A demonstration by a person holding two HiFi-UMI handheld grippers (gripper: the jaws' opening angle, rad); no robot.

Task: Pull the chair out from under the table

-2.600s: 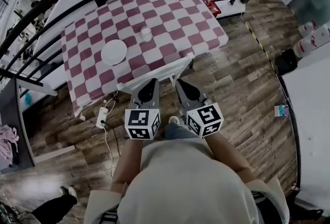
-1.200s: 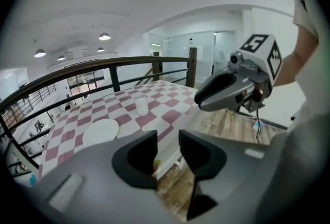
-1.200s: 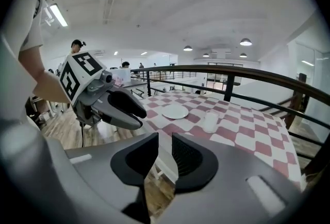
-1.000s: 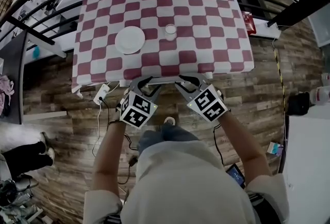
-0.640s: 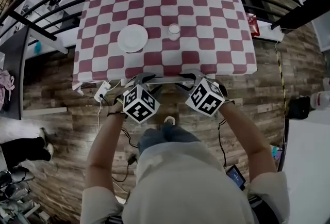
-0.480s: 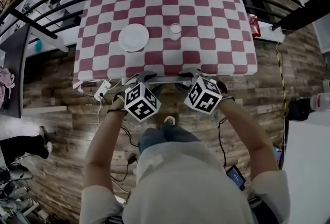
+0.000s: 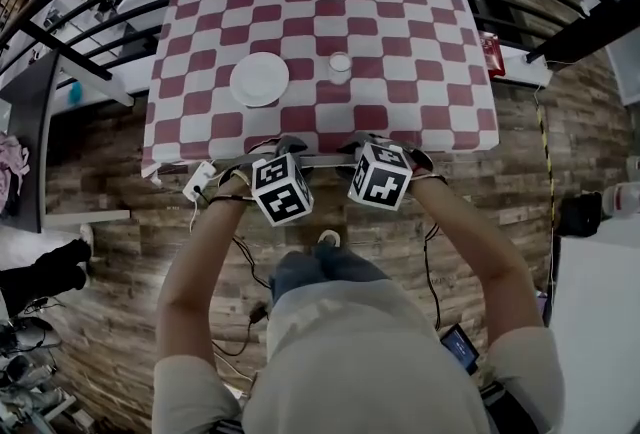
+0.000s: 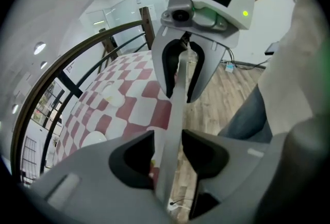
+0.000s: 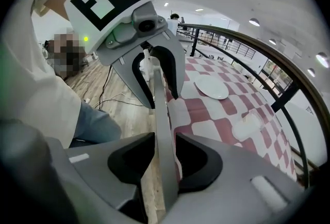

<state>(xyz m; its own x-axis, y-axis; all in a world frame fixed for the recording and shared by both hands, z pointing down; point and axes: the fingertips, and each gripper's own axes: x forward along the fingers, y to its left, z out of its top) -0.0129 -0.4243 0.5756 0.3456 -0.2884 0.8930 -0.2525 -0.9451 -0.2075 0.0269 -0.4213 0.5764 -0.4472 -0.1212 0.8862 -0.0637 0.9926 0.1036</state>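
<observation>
The chair shows only as its pale top rail (image 7: 325,160), tucked at the near edge of the red-and-white checked table (image 7: 420,72). My left gripper (image 7: 288,148) and right gripper (image 7: 366,146) point steeply down onto that rail, side by side. In the left gripper view the rail (image 8: 172,130) runs between my left gripper's (image 8: 167,146) jaws and on between the jaws of the right gripper (image 8: 182,91), with small gaps either side. The right gripper view shows the same: the rail (image 9: 161,114) passes through the right gripper (image 9: 165,146) and the left gripper (image 9: 157,95). Both are open around it.
A white plate (image 7: 259,79) and a small cup (image 7: 340,63) stand on the table. A black railing (image 7: 100,32) curves behind it. A power strip (image 7: 197,181) with cables lies on the wood floor at the table's left corner. The person's legs (image 7: 320,267) are just behind the chair.
Both grippers have sunk from above the rail down onto it and rolled, so their marker cubes now stand closer together. The rail now lies between both pairs of jaws.
</observation>
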